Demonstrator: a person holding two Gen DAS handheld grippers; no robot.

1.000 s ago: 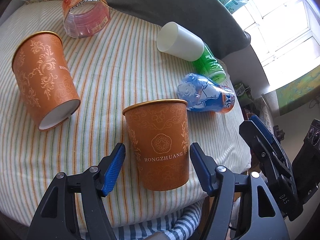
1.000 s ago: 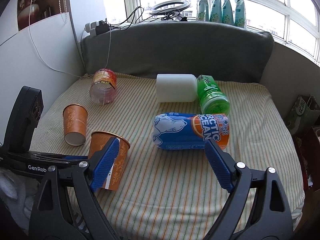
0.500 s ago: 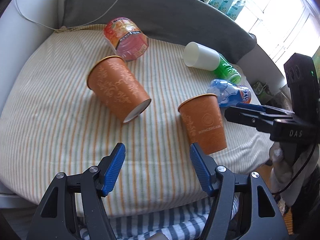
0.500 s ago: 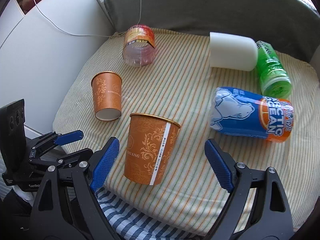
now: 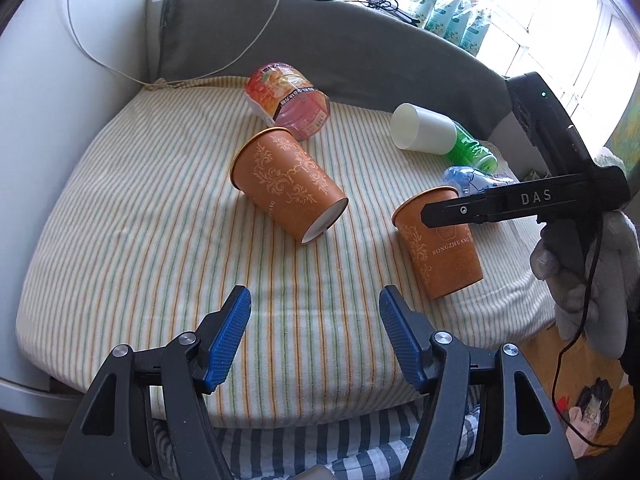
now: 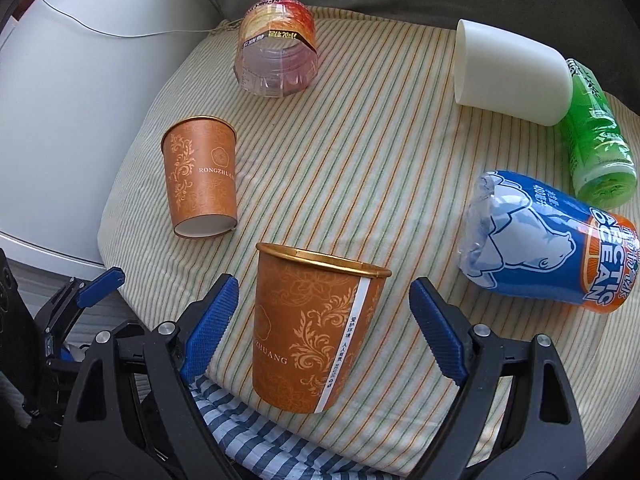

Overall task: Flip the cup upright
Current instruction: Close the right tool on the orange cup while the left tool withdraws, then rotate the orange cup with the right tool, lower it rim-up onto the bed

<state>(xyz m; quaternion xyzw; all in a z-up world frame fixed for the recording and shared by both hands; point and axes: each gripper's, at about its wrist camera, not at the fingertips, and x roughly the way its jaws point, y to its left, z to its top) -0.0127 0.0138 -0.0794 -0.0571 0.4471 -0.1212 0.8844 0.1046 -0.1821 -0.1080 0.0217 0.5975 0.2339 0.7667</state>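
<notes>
An orange paper cup (image 6: 316,328) stands upright, rim up, near the front edge of the striped cushion (image 6: 360,152). My right gripper (image 6: 324,312) is open with its blue pads on either side of the cup, not touching it. The same cup (image 5: 438,248) shows in the left wrist view at the right, with the right gripper's black body (image 5: 520,200) across its rim. A second orange cup (image 5: 288,188) lies on its side mid-cushion; it also shows in the right wrist view (image 6: 202,180). My left gripper (image 5: 314,332) is open and empty over the front edge.
A pink-labelled bottle (image 6: 278,52), a white cup on its side (image 6: 512,72), a green bottle (image 6: 598,152) and a blue Arctic Ocean bottle (image 6: 548,248) lie on the cushion. A grey backrest (image 5: 320,48) lines the far side. A white wall (image 6: 60,80) is at the left.
My left gripper has drawn back and left, away from the upright cup. My right gripper has moved in and down until its open fingers straddle that cup.
</notes>
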